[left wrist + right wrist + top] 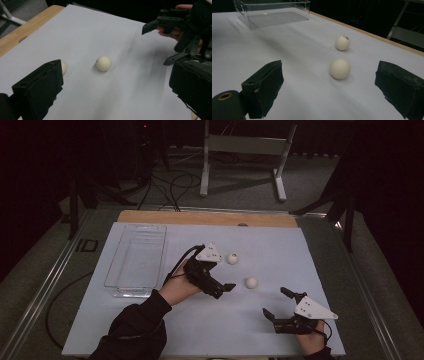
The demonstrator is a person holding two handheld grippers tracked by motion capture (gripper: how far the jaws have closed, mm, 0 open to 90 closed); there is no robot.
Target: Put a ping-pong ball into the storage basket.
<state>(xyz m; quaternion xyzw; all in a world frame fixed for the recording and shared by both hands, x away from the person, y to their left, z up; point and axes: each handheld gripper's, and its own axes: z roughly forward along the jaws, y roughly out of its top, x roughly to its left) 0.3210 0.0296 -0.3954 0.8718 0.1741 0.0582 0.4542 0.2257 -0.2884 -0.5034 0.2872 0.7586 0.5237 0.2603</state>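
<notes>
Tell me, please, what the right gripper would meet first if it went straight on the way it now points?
Most likely the nearer white ball: it lies ahead, between the open jaws of the right gripper. The farther ball sits behind it, almost in line. Depth is hard to judge, so the gripper might pass just above it.

Count on the table [150, 330]: two white balls are lying there, the nearer ball [251, 282] and the farther ball [232, 258]. One clear plastic bin [136, 260] is sitting at the left. Two claws are showing: left claw [225, 289], right claw [276, 302].
</notes>
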